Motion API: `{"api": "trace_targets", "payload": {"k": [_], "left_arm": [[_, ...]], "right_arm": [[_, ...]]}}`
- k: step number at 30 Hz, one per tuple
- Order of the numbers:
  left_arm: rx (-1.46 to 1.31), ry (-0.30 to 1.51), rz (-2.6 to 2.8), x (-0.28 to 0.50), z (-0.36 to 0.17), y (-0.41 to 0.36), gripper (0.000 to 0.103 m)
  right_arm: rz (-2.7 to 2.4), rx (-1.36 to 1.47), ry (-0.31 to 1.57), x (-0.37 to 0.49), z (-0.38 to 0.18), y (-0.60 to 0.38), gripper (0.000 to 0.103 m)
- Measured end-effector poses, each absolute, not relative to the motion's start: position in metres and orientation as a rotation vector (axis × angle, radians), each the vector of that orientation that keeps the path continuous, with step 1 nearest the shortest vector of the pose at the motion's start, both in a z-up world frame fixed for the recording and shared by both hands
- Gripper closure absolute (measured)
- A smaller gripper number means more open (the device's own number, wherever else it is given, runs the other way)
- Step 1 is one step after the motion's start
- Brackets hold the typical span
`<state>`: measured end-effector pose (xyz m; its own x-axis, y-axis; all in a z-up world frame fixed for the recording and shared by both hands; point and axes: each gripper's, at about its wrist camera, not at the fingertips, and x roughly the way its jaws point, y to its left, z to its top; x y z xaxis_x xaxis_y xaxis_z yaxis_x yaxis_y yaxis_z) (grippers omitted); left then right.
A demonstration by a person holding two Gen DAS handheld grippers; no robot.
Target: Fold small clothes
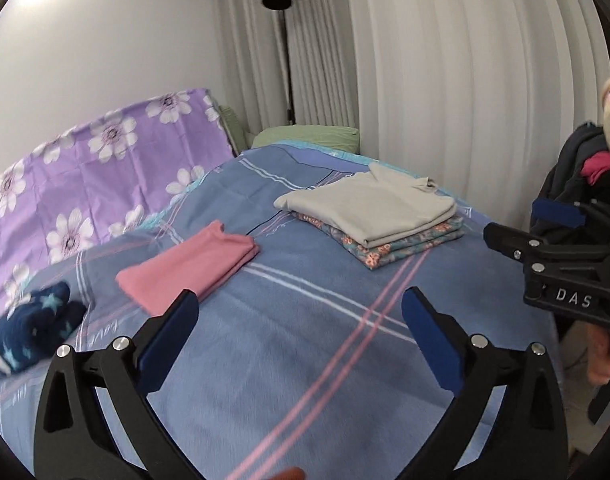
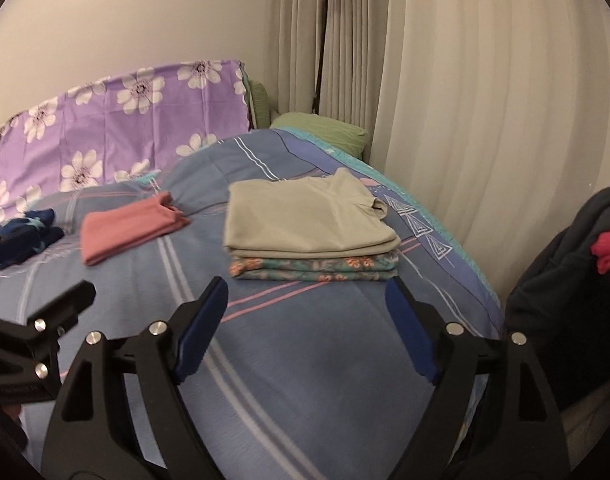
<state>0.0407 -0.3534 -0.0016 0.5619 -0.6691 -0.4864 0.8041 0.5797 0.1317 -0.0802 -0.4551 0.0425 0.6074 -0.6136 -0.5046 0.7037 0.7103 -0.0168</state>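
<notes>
A folded beige shirt [image 1: 377, 204] [image 2: 305, 220] lies on top of a folded floral garment [image 1: 401, 244] [image 2: 313, 270] at the far right of the bed. A folded pink garment [image 1: 193, 264] [image 2: 125, 230] lies to their left, and a crumpled navy piece with stars [image 1: 29, 332] [image 2: 21, 236] lies further left. My left gripper [image 1: 301, 304] hangs open above the blue blanket with nothing between its fingers. My right gripper [image 2: 307, 292] is open and empty too, just short of the stack.
A heap of dark clothes with a magenta piece [image 2: 565, 280] [image 1: 569, 184] sits at the right, off the bed. A purple floral sheet [image 1: 85, 168], a green pillow [image 2: 325, 132], a black floor lamp [image 1: 283, 40] and curtains [image 2: 465, 100] stand behind the blue plaid blanket [image 1: 305, 360].
</notes>
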Motion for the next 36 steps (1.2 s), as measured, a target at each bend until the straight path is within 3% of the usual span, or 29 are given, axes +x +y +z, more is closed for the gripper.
{"api": "trace_targets", "payload": {"k": [10, 36], "left_arm": [[0.299, 0.380, -0.826, 0.013, 0.020, -0.306, 0.001], [0.315, 0.373, -0.857, -0.035, 0.023, -0.269, 0.001]], "right_arm": [[-0.744, 0.184, 0.487, -0.106, 0.063, -0.406, 0.017], [-0.735, 0.181, 0.477, -0.133, 0.072, -0.373, 0.015]]}}
